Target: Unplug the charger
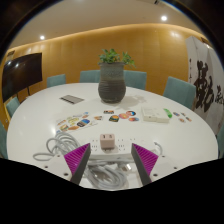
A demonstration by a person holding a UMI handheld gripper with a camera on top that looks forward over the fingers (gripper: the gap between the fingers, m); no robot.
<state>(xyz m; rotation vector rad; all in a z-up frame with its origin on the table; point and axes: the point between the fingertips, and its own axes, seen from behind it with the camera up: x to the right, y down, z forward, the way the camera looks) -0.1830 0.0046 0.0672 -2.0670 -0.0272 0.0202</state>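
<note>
The gripper [113, 160] sits low over the near edge of a round white table [40, 115], its two fingers spread wide with nothing pressed between them. Each finger carries one magenta pad [77, 155], two pads in all. Between the fingers, on the table's near edge, lies one white power strip [112, 172] with grey cables looped over it; its long axis appears to run straight away from the gripper. Just ahead of the fingertips stands one small white charger [107, 144], a blocky cube at the strip's far end, midway between the pads with a gap on either side; whether its prongs are seated in the strip cannot be told. To the left of the fingers one tangle of grey cable [52, 149] rests near the table's left edge. Further in, a row of small items [90, 122] crosses the middle of the table, too small to count surely. One flat dark tablet-like object [72, 99] lies beyond it to the left. At the table's centre stands one dark pot with a green plant [112, 82]. Teal chairs [180, 92] ring the far edge, at least five, before a wood-panelled wall with one dark screen [25, 70]
</note>
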